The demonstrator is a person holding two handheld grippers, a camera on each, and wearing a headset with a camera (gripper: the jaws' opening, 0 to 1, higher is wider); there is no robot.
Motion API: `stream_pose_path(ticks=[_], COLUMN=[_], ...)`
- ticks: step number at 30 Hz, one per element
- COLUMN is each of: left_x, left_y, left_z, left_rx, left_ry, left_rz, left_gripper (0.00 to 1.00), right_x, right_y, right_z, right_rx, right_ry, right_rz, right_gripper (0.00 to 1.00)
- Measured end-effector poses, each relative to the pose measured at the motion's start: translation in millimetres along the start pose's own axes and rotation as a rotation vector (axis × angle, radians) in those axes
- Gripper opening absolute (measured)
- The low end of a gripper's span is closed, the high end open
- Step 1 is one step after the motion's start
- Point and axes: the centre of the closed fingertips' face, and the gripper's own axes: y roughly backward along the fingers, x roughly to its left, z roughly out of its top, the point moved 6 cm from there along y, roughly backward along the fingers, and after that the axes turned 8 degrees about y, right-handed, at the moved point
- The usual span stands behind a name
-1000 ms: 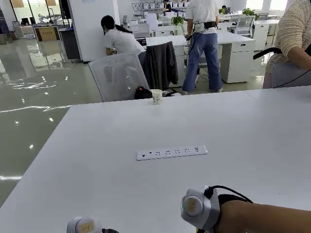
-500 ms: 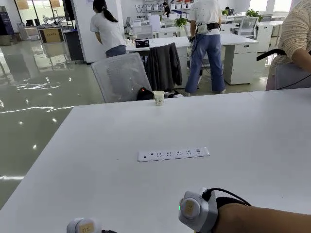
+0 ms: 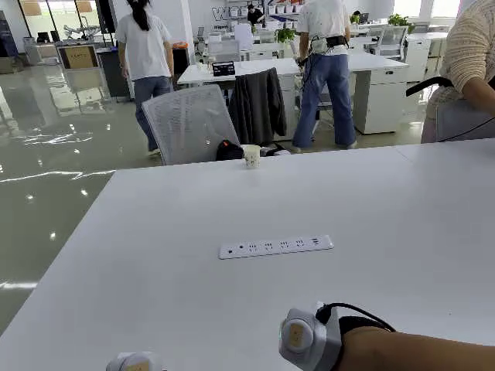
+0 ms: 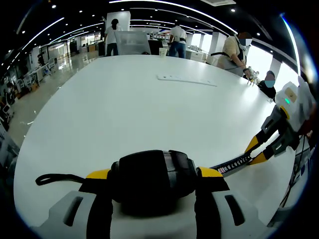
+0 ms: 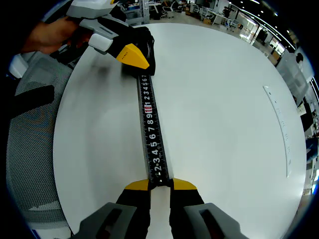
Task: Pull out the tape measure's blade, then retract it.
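My left tool (image 4: 154, 174) is clamped on the black tape measure (image 4: 149, 162). My right tool (image 5: 159, 185) pinches the tip of its blade (image 5: 149, 124), which runs straight between them over the white bench (image 5: 224, 99), perhaps just clear of it. A power strip (image 3: 276, 246) lies well beyond.

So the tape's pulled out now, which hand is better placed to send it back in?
Right. The right gripper is shut on the tip of the blade, so it can likely guide it back toward the case, which the left gripper clamps.
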Motion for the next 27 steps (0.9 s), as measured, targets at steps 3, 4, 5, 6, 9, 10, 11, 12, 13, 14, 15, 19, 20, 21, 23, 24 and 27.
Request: stream_pose_path(ticks=[3,4,5,6,9,10,11,12,13,14,15,19,20,21,23,24,27], left_x=[0.2,0.2,0.2,0.2,0.0,-0.1,-0.3,-0.5,-0.6,-0.6,-0.6,-1.0,-1.1,-1.0,-1.1,-1.2,-1.4], left_y=[0.0,0.0,0.1,0.1,-0.2,-0.2,-0.2,-0.2,-0.3,-0.4,-0.6,-0.7,-0.6,-0.5,-0.7,-0.8,-0.8], left_z=[0.3,0.4,0.4,0.4,0.7,0.8,0.8,0.7,0.7,0.9,1.0,1.2,1.0,0.9,1.0,1.1,1.1], left_rx=[0.002,0.002,0.001,0.0,-0.001,-0.001,-0.001,-0.002,-0.003,-0.002,-0.001,0.001,0.001,0.001,0.003,0.004,0.004], left_ry=[0.001,0.001,0.001,0.001,0.001,0.001,0.001,0.001,0.001,0.001,0.001,0.001,0.001,0.001,0.001,0.001,0.003], left_rz=[-0.001,0.0,0.0,0.0,-0.001,-0.001,0.0,0.0,0.0,-0.001,-0.001,0.0,0.0,0.0,0.001,0.001,0.001], left_gripper=[0.62,0.62,0.62,0.62,0.62,0.62,0.62,0.62,0.62,0.62,0.62,0.62,0.62,0.62,0.62,0.62,0.62], right_x=[-0.5,-0.4,-0.2,0.0,-0.6,-1.1,-1.1,-1.1,-1.1,-0.8,-0.9,-1.0,-1.6,-1.7,-0.7,-1.2,-1.6], right_y=[-1.3,-1.5,-1.4,-1.1,-1.4,-1.7,-1.8,-1.9,-2.0,-2.2,-2.4,-2.8,-3.5,-3.7,-3.0,-3.6,-4.2], right_z=[3.0,3.9,4.5,4.7,6.4,6.3,6.5,7.1,7.6,8.2,8.8,10.1,10.2,10.7,12.0,12.3,13.4], right_rx=[0.004,0.005,0.005,0.006,0.005,0.004,0.004,0.004,0.005,0.008,0.009,0.007,0.003,0.003,0.002,0.0,-0.005], right_ry=[0.001,0.0,0.002,0.002,0.001,0.0,0.002,0.003,0.003,0.004,0.004,0.003,0.003,0.003,0.005,0.005,0.005], right_rz=[0.002,0.001,0.001,0.001,0.002,0.003,0.003,0.004,0.004,0.003,0.002,0.001,0.002,0.002,0.002,0.003,0.004], right_gripper=[0.11,0.11,0.11,0.11,0.11,0.11,0.11,0.11,0.11,0.11,0.11,0.11,0.11,0.11,0.11,0.11,0.11])
